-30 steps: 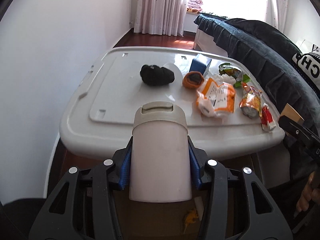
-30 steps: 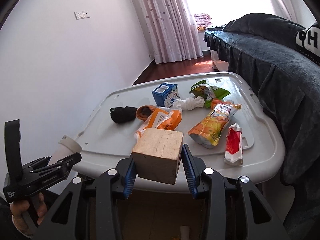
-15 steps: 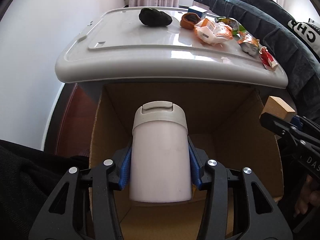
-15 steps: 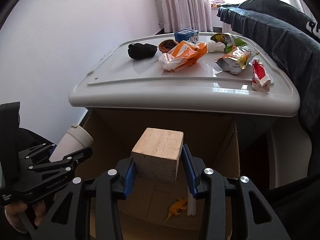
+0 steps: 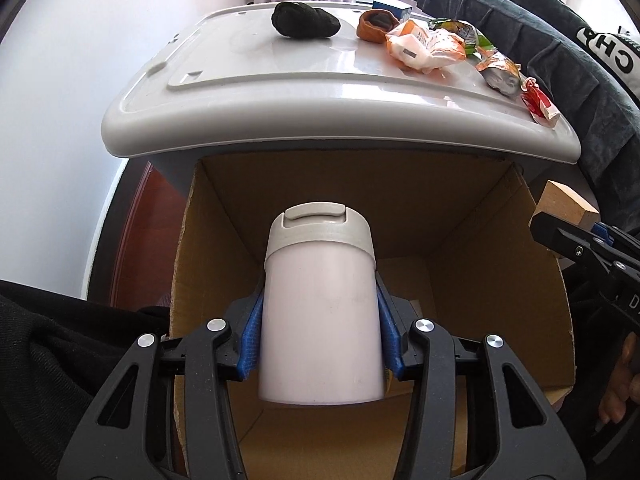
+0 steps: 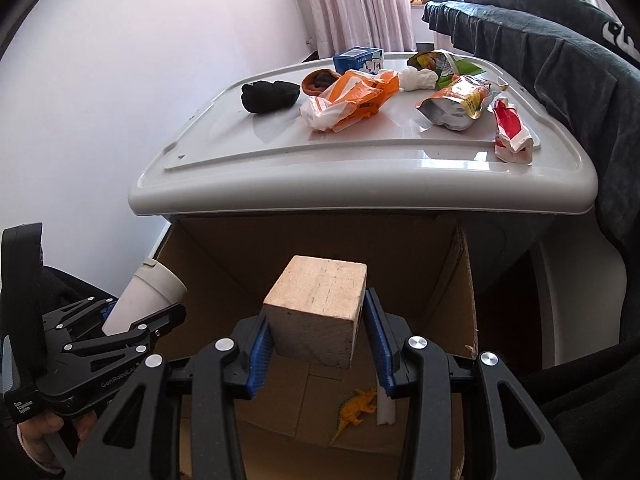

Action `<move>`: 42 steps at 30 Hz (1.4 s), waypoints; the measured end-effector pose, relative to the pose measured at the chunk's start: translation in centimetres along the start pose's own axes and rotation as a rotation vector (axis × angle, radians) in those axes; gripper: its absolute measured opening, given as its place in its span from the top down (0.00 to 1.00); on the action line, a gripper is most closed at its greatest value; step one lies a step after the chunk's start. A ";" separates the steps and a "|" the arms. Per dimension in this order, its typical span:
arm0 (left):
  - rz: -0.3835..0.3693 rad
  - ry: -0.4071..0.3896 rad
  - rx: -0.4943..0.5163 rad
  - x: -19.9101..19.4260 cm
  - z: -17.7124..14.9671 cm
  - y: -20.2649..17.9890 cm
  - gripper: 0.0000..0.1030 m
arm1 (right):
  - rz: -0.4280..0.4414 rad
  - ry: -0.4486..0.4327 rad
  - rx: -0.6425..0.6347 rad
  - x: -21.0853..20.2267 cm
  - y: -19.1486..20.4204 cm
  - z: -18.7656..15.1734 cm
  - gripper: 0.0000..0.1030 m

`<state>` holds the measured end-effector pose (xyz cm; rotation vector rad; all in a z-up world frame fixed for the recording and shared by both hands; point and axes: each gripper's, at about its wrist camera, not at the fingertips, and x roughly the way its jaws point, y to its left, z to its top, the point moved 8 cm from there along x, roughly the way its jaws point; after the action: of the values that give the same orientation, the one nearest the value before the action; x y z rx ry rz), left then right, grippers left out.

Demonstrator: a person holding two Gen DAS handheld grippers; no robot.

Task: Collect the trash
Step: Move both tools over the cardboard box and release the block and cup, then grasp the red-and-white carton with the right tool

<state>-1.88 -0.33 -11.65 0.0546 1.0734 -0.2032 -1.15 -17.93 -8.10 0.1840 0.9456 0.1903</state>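
The left gripper (image 5: 320,332) pinches a white lidded cup (image 5: 320,312) between its 2 blue pads, directly above the open cardboard box (image 5: 500,280). The right gripper (image 6: 318,340) pinches a wooden block (image 6: 318,312) above the same box, at its right side. On the box floor lie a yellow toy dinosaur (image 6: 356,408) and a white strip (image 6: 386,410). Beyond the box, the grey bin lid (image 6: 360,176) carries a black bundle (image 6: 270,96), an orange bag (image 6: 352,98), a blue carton (image 6: 358,58), a foil snack pouch (image 6: 460,104) and a red wrapper (image 6: 510,130).
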 end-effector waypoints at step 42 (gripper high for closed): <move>-0.008 -0.062 -0.001 1.9 3.4 -2.2 0.18 | -0.338 0.021 0.182 5.0 -16.5 14.9 0.46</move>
<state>1.57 -3.28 -11.59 0.0431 1.0120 -0.2106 15.18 -33.78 -7.47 0.1872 1.0001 -0.2061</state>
